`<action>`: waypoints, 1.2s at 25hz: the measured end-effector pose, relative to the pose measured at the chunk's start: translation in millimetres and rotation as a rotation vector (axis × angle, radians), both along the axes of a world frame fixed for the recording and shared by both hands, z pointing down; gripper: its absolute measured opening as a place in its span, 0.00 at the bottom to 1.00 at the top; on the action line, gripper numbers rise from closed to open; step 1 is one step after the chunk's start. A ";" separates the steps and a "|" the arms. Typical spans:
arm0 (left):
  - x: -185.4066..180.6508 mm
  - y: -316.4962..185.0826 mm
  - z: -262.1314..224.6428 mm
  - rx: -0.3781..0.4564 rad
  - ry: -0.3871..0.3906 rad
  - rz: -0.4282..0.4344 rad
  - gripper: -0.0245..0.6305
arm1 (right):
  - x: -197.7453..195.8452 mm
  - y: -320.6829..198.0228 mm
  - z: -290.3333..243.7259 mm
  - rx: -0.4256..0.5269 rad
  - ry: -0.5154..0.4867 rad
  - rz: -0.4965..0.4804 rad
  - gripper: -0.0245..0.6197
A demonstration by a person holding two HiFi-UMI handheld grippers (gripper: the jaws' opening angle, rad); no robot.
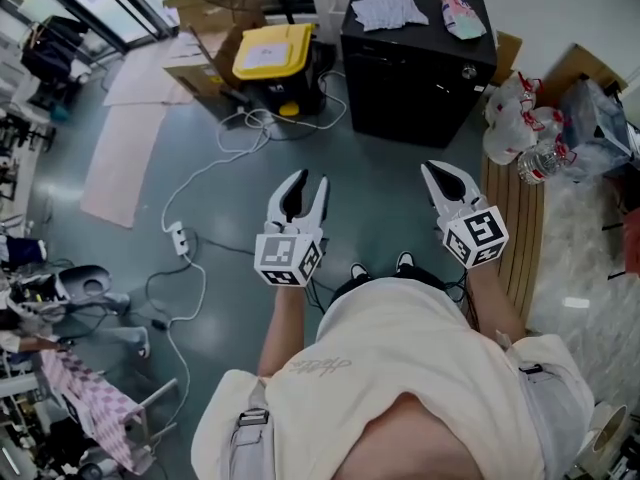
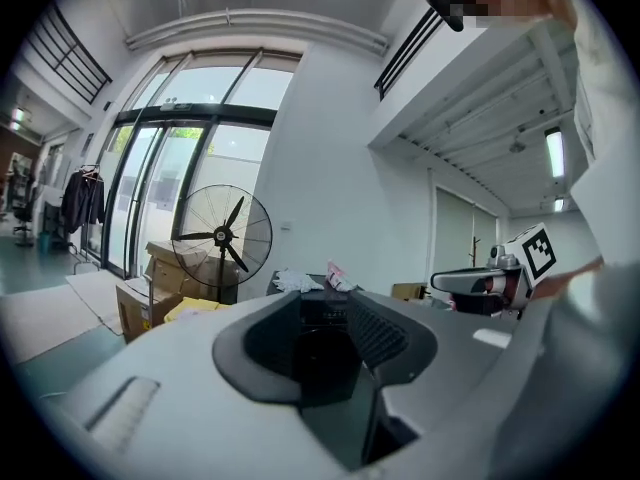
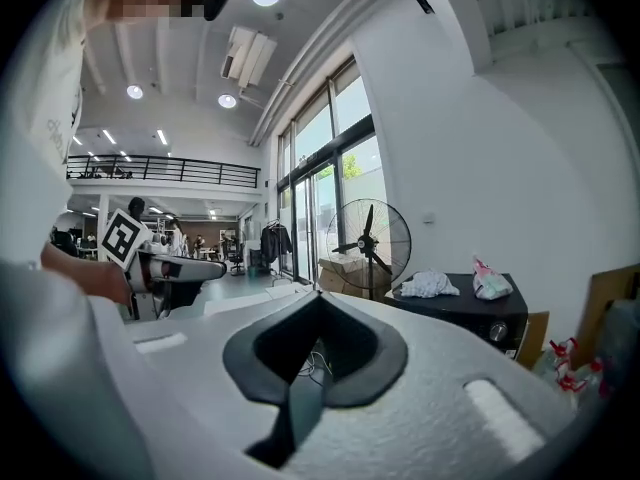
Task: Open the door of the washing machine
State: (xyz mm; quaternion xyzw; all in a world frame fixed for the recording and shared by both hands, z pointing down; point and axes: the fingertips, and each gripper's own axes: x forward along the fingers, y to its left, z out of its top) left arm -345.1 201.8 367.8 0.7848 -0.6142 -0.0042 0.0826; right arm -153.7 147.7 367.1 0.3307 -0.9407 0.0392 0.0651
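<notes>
White left gripper (image 1: 308,183) has its jaws spread, nothing between; the right gripper (image 1: 436,174) has them pressed together. Far ahead of both stands the black washing machine (image 1: 415,68), upright, front towards the person, crumpled cloth (image 1: 385,4) on top. Its door (image 1: 405,108) should be rigid, hinged, light to swing; grip its free edge, handle not discernible.

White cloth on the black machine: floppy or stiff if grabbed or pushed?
Probably floppy: the white cloth lies crumpled in folds on the black machine. Looks thin and light, so a push would likely bunch or slide it, not roll it.
</notes>
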 end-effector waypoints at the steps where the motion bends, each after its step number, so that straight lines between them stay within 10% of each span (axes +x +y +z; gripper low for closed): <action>1: -1.8 0.9 1.1 -0.003 -0.001 0.011 0.28 | -1.1 1.3 1.1 0.000 -0.001 0.009 0.04; 14: -28.9 -0.6 25.2 -0.022 0.022 0.014 0.23 | -9.2 0.2 23.7 -0.044 0.001 0.064 0.04; 30: -47.9 -125.7 35.9 -0.103 -0.016 -0.019 0.22 | -43.1 -153.1 42.8 -0.048 -0.025 0.022 0.04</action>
